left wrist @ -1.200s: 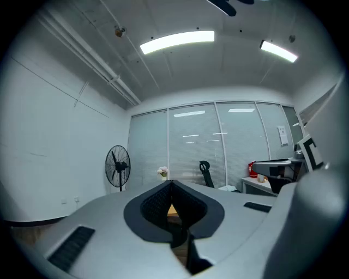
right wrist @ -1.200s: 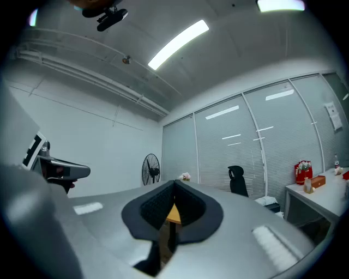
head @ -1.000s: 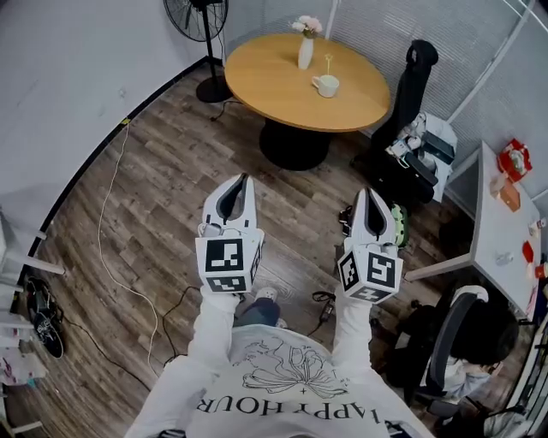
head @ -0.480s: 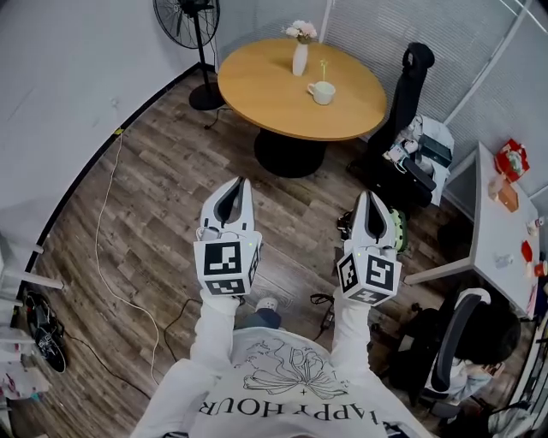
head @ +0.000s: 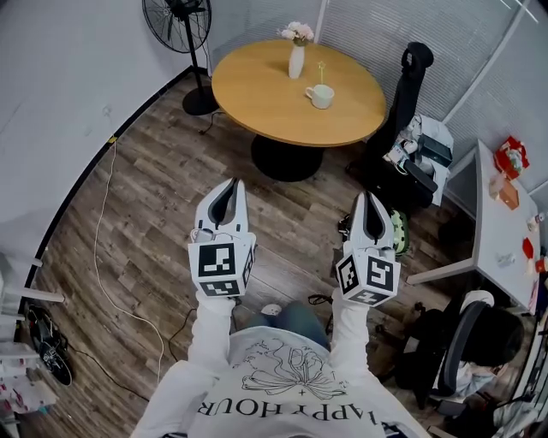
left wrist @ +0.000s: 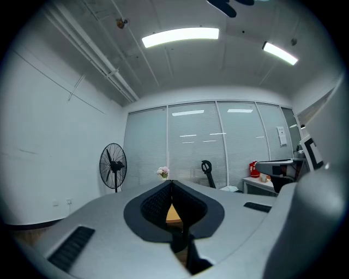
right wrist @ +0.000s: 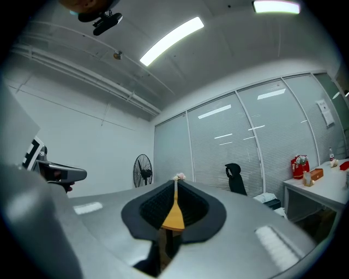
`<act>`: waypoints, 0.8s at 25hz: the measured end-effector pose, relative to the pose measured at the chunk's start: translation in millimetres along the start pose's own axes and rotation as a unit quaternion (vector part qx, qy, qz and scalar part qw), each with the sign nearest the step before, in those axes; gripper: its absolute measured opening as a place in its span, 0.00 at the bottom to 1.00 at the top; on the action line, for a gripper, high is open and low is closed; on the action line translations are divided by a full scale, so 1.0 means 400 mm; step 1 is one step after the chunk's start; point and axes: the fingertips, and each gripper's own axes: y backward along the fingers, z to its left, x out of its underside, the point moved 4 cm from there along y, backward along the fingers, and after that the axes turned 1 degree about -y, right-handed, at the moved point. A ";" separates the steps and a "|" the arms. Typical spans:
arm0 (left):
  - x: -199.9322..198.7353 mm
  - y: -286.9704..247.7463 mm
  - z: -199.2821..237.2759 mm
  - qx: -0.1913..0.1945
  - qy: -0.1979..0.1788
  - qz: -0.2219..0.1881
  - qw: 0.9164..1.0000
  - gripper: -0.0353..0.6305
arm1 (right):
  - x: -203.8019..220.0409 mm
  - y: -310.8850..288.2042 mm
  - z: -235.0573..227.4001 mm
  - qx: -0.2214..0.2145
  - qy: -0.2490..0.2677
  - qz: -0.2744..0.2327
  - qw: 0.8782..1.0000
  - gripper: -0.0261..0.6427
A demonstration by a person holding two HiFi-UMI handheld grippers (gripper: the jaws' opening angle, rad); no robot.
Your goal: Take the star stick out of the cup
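A white cup (head: 323, 97) stands on the round wooden table (head: 265, 94) far ahead of me, and a thin star stick (head: 321, 71) rises out of it. Beside it is a white vase with flowers (head: 296, 53). My left gripper (head: 235, 183) and right gripper (head: 366, 197) are held side by side over the wooden floor, well short of the table. Both are shut with nothing in them. In the left gripper view the left gripper (left wrist: 170, 182) has its jaws closed, with the vase's flowers (left wrist: 163, 172) just above them. The right gripper (right wrist: 175, 182) frames a sliver of the table (right wrist: 174, 215).
A standing fan (head: 176, 19) is left of the table. A black chair (head: 412, 79) and bags (head: 419, 145) are to its right. A white desk (head: 501, 218) and an office chair (head: 467, 329) stand at the right. A cable (head: 101, 231) trails across the floor.
The table, cup and fan have shifted left and slightly down in the head view as the person steps forward. Both grippers keep the same pose, shut and empty.
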 end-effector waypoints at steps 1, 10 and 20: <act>0.002 -0.006 0.005 0.000 0.000 0.001 1.000 0.06 | 0.005 -0.008 0.004 -0.002 0.000 0.003 1.000 0.06; 0.022 -0.079 0.039 0.000 0.003 0.009 1.000 0.06 | 0.042 -0.087 0.008 -0.007 0.002 0.019 1.000 0.09; 0.033 -0.268 0.038 -0.014 0.004 0.015 1.000 0.06 | 0.067 -0.289 -0.071 -0.021 -0.004 0.022 1.000 0.09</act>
